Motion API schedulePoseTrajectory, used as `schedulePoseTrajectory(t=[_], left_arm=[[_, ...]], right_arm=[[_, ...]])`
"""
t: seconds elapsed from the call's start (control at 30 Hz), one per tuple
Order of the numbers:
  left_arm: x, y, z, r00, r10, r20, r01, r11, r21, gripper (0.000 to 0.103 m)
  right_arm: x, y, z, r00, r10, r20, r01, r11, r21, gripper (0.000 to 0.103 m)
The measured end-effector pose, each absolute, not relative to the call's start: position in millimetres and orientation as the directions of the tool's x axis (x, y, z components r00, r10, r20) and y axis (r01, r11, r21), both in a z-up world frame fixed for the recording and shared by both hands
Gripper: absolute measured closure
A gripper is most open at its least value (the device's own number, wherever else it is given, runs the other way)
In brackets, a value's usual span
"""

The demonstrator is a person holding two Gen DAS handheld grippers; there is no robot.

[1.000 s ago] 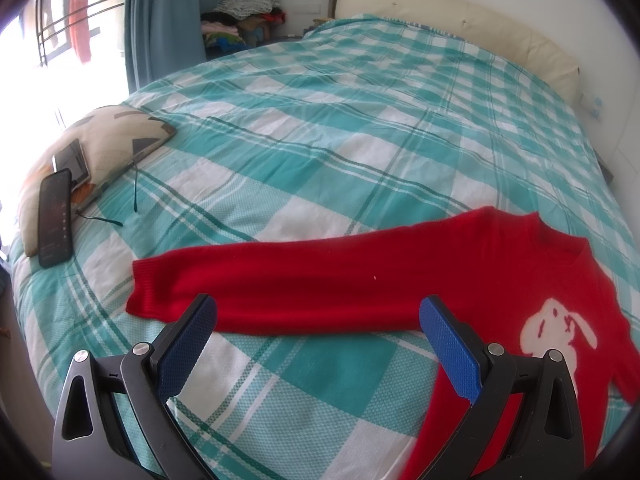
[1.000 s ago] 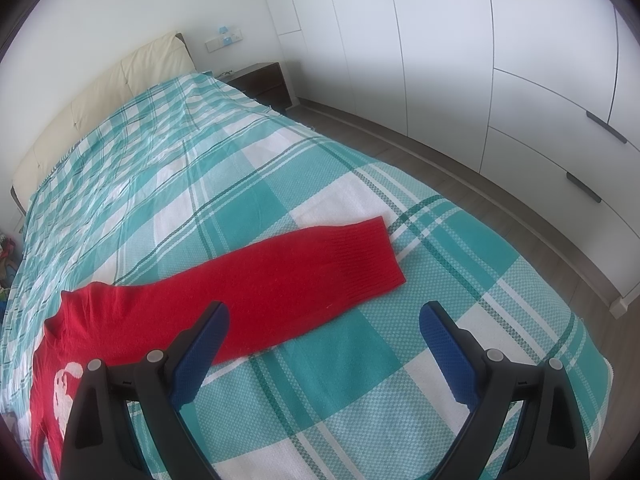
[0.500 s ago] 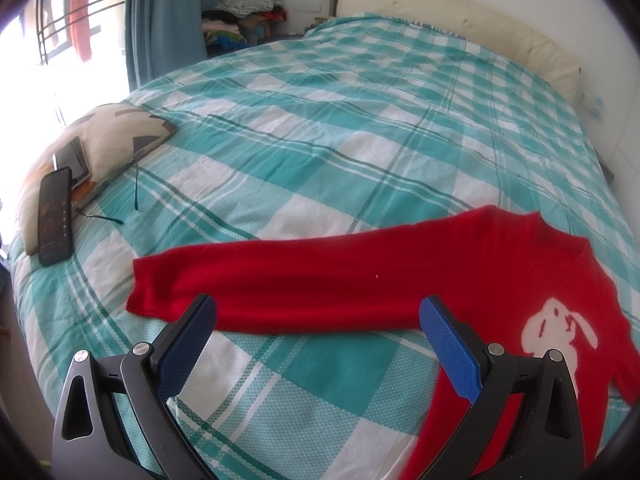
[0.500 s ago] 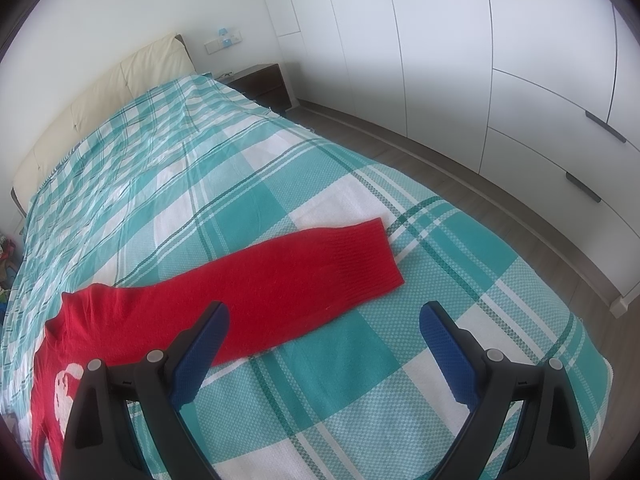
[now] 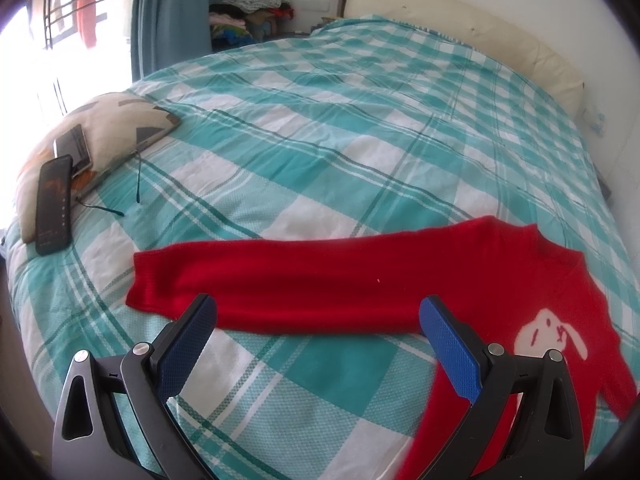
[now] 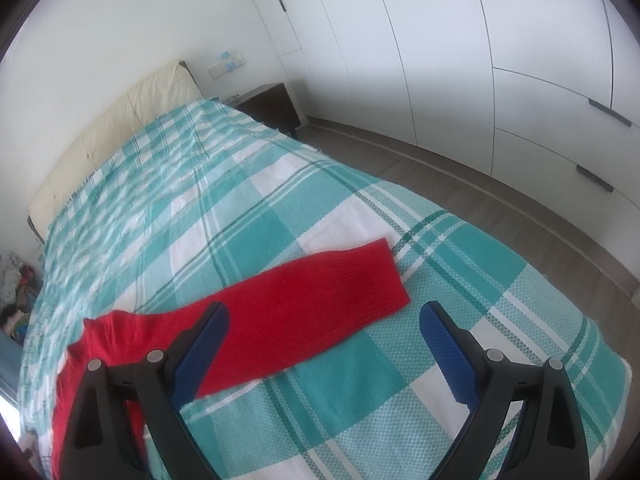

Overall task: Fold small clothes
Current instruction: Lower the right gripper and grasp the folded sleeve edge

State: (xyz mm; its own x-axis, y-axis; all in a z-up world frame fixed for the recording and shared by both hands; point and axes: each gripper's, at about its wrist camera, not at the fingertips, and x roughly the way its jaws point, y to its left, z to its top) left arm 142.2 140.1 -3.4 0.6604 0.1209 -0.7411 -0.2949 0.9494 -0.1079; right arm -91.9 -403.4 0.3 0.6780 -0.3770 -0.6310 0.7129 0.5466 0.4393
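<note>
A small red sweater (image 5: 360, 280) with a white rabbit motif (image 5: 552, 336) lies flat on the teal plaid bedspread (image 5: 320, 120), both sleeves spread out sideways. In the left wrist view its left sleeve stretches to a cuff (image 5: 144, 280). My left gripper (image 5: 316, 320) is open and empty, just above the sleeve's near edge. In the right wrist view the other sleeve (image 6: 300, 316) ends in a cuff (image 6: 384, 276). My right gripper (image 6: 324, 328) is open and empty, hovering over that sleeve's near edge.
A patterned cushion (image 5: 116, 128) with two phones (image 5: 54, 204) and a thin cable lies at the bed's left edge. A beige headboard (image 5: 480, 36) is at the far end. White wardrobes (image 6: 480, 80), a nightstand (image 6: 272, 108) and wood floor flank the bed's right side.
Both grippers have shifted only slightly; the right wrist view has moved a little toward the sleeve. The sweater lies unchanged and both grippers stay open.
</note>
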Motion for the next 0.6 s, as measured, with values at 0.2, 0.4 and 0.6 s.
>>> schedulePoseTrajectory(t=[0.2, 0.4, 0.6], left_arm=[[140, 144, 2, 0.66, 0.122, -0.742, -0.293, 0.951, -0.104, 0.001], [132, 145, 4, 0.653, 0.122, -0.748, -0.295, 0.95, -0.103, 0.001], [123, 148, 6, 0.643, 0.142, -0.752, -0.302, 0.95, -0.078, 0.001]], right_arm=[[-103, -439, -50, 0.813, -0.138, -0.565, 0.577, 0.317, 0.753, 0.011], [-92, -463, -100, 0.821, -0.043, -0.569, 0.569, 0.144, 0.81, 0.036], [-78, -485, -121, 0.835, -0.092, -0.543, 0.55, 0.116, 0.827, 0.074]])
